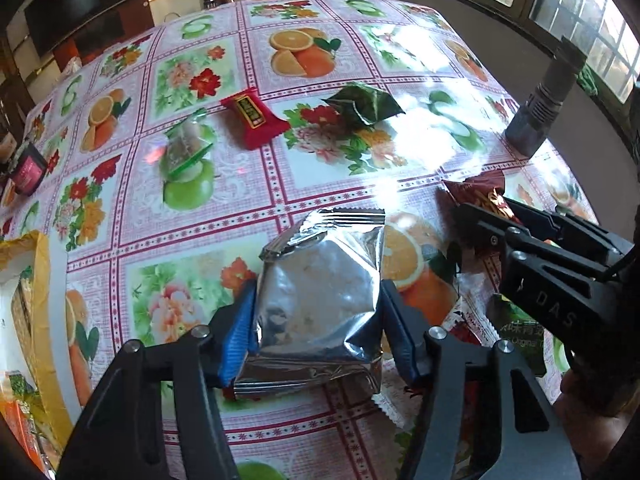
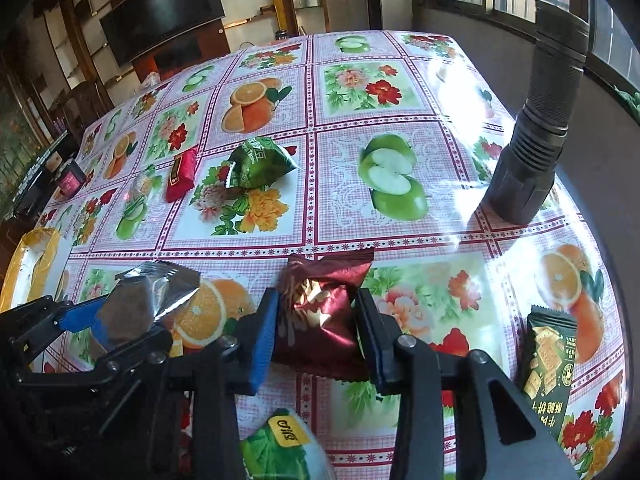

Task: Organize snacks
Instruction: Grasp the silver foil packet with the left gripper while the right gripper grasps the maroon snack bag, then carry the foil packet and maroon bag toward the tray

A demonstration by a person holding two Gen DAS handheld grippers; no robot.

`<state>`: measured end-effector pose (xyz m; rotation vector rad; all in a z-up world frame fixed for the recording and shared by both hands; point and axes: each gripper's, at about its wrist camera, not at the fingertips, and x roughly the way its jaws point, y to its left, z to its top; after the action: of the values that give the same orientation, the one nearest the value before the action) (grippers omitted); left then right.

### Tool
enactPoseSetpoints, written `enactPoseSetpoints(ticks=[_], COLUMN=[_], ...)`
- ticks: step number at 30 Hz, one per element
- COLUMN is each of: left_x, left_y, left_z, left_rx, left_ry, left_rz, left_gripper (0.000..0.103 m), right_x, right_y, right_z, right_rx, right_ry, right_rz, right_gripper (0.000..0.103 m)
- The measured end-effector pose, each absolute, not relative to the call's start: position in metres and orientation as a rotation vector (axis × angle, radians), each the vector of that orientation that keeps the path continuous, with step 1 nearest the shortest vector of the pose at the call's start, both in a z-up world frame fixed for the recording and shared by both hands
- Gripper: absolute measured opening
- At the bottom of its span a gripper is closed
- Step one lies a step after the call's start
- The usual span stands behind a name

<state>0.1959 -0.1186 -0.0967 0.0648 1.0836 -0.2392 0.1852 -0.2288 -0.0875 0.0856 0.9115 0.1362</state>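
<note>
A silver foil snack packet (image 1: pixel 320 280) lies on the fruit-print tablecloth (image 1: pixel 224 216), and my left gripper (image 1: pixel 318 332) is shut on it, blue pads pressing both its sides. A dark red snack packet (image 2: pixel 320 312) sits between the pads of my right gripper (image 2: pixel 318 336), which is shut on it. Both packets are close to the cloth; I cannot tell whether they touch it. Farther back lie a red packet (image 1: pixel 256 120), a dark green packet (image 1: pixel 362 106) and a clear green-edged packet (image 1: pixel 186 148).
A yellow-rimmed box (image 1: pixel 38 264) holding snacks stands at the left edge. A black flashlight (image 2: pixel 536 128) stands upright at the right, near the table edge. A green cracker packet (image 2: pixel 548 356) and a green-yellow packet (image 2: pixel 280 448) lie close by. A pink jar (image 1: pixel 28 168) sits far left.
</note>
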Motion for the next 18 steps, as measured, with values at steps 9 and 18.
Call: enactPoseSetpoints(ticks=[9, 18], left_x=[0.176, 0.141], left_y=[-0.101, -0.09], left_z=[-0.094, -0.069], left_rx=[0.041, 0.043], left_ry=[1.071, 1.008], left_rz=[-0.159, -0.063], left_gripper=[0.06, 0.06], right_x=[0.165, 0.131], right_y=[-0.235, -0.223], right_z=[-0.068, -0.055], right_rx=[0.137, 0.18], right_ry=[0.851, 0.829], right_rz=[0.177, 0.266], right_gripper=[0.038, 0.038])
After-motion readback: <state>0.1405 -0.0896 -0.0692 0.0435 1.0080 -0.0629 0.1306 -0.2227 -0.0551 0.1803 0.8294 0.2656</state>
